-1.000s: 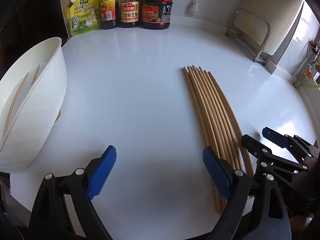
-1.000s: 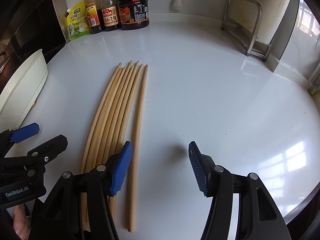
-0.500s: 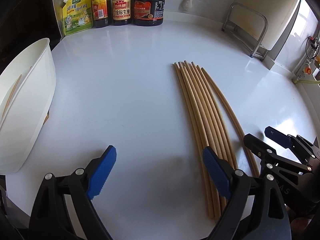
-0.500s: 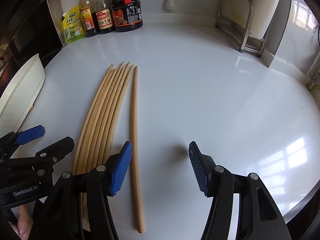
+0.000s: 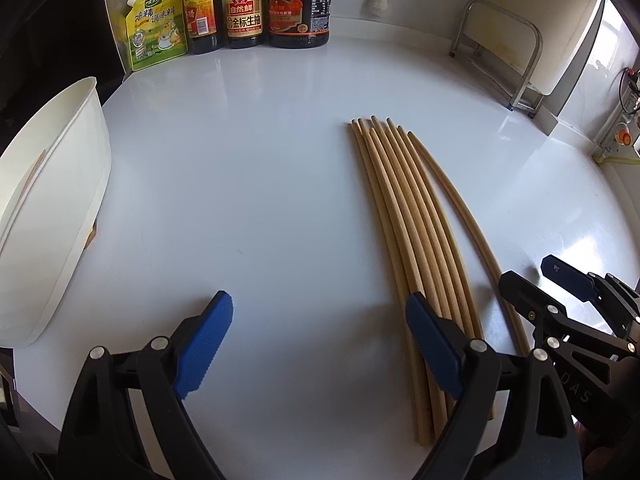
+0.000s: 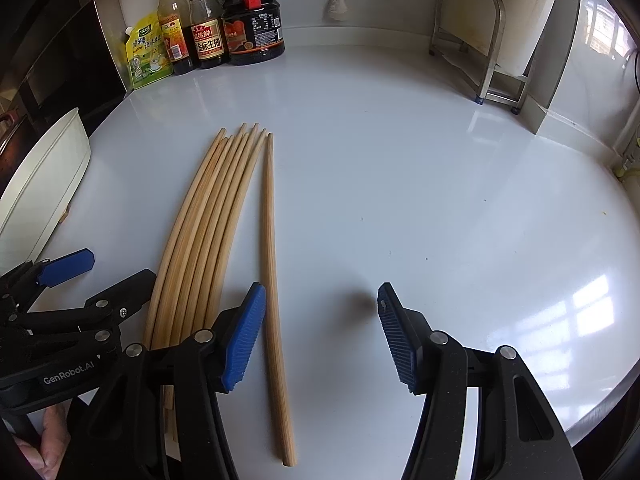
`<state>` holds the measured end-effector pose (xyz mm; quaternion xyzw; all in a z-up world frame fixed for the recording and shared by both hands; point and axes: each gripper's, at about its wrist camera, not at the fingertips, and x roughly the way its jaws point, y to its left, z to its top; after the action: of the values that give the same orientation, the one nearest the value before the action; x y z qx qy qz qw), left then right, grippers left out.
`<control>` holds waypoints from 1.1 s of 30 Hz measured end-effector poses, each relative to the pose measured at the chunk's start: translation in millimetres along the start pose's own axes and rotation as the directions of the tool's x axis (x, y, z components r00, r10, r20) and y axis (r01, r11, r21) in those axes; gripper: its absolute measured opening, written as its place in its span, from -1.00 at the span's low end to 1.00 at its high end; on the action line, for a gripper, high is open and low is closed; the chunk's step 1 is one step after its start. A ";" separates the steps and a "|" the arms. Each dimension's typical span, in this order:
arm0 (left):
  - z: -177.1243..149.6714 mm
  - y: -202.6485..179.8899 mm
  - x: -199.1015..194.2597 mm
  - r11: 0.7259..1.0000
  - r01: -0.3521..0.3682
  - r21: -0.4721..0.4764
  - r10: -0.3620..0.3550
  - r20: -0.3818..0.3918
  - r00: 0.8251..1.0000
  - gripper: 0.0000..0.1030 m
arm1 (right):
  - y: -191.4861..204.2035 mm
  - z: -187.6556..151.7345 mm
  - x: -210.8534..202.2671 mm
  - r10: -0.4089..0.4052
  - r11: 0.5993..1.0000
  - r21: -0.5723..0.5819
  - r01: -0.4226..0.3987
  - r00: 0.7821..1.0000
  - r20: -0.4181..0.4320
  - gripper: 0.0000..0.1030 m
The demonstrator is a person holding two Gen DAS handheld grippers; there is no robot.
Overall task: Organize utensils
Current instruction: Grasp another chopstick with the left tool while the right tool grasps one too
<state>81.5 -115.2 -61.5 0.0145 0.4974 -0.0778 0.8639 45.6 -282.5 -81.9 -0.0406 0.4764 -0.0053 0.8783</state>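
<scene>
Several long wooden chopsticks [image 5: 404, 216] lie side by side on the white counter [image 5: 248, 168]; they also show in the right wrist view [image 6: 208, 224]. One chopstick [image 6: 270, 248] lies a little apart on their right side. A white holder [image 5: 52, 208] stands at the left with chopsticks inside; its rim shows in the right wrist view [image 6: 44, 176]. My left gripper [image 5: 320, 344] is open and empty, its right finger over the bundle's near ends. My right gripper [image 6: 320, 332] is open and empty, with the single chopstick just inside its left finger.
Sauce bottles [image 5: 244, 4] and a green pouch [image 5: 154, 38] stand at the back left wall. A metal rack [image 5: 504, 52] stands at the back right. The counter edge curves round at the front and right.
The rightmost chopstick has separated from the bundle and now lies apart. Both grippers have drawn back slightly and stay open.
</scene>
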 end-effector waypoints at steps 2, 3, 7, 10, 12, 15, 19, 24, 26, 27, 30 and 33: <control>0.9 -0.1 0.5 1.000 -0.007 -0.004 0.007 -0.001 1.000 0.70 | -0.3 0.2 -0.4 -0.002 1.000 0.000 0.002 1.000 0.000 0.09; 1.5 -0.1 0.8 1.000 -0.010 -0.005 0.010 -0.002 1.000 0.71 | -0.8 0.3 -0.7 -0.003 1.000 0.002 0.003 1.000 0.001 0.09; 3.0 -3.4 1.8 1.000 -0.015 -0.006 0.015 -0.006 1.000 0.72 | -2.3 0.7 -1.4 -0.002 1.000 0.010 0.002 1.000 0.001 0.09; 3.6 -6.7 2.4 1.000 -0.020 0.005 0.020 -0.007 1.000 0.72 | -2.7 0.6 -2.2 -0.002 1.000 0.007 0.002 1.000 0.003 0.09; 4.0 -6.7 3.4 1.000 -0.031 0.002 0.031 -0.010 0.999 0.72 | -3.7 0.7 -2.1 -0.002 1.000 0.008 0.002 1.000 0.004 0.09; 3.7 -6.6 7.3 0.999 -0.052 0.011 0.052 -0.019 0.998 0.72 | -4.5 0.0 -1.7 -0.005 1.000 0.011 0.005 1.000 0.001 0.09; 2.8 -4.5 6.9 0.998 -0.057 0.010 0.057 -0.013 0.998 0.71 | -5.0 0.1 -1.2 -0.004 1.000 0.009 0.004 1.000 0.000 0.09; 5.0 1.9 7.0 0.997 -0.073 0.003 0.073 -0.006 0.997 0.72 | -3.9 -0.9 1.6 -0.016 1.000 -0.002 0.016 1.000 0.001 0.09; 7.0 4.7 7.7 0.997 -0.077 0.002 0.077 -0.004 0.997 0.72 | -3.4 -1.3 2.5 -0.034 0.999 -0.007 0.034 0.999 0.004 0.09; 8.0 5.8 8.0 0.997 -0.077 0.002 0.077 -0.003 0.997 0.70 | -3.8 -1.2 2.7 -0.039 0.999 -0.007 0.039 0.999 0.006 0.09; 12.0 7.5 9.0 0.998 -0.064 -0.001 0.064 -0.001 0.998 0.54 | -5.9 0.0 4.1 -0.042 0.999 -0.005 0.042 0.999 0.014 0.08; 14.8 5.2 7.2 0.998 -0.057 0.011 0.057 0.011 0.998 0.16 | -4.1 1.4 5.5 -0.040 0.999 -0.014 0.040 0.999 0.025 0.08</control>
<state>98.5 -112.5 -60.5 0.0332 0.4917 -0.0561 0.8683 50.0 -286.8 -85.5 -0.0567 0.4648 -0.0189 0.8834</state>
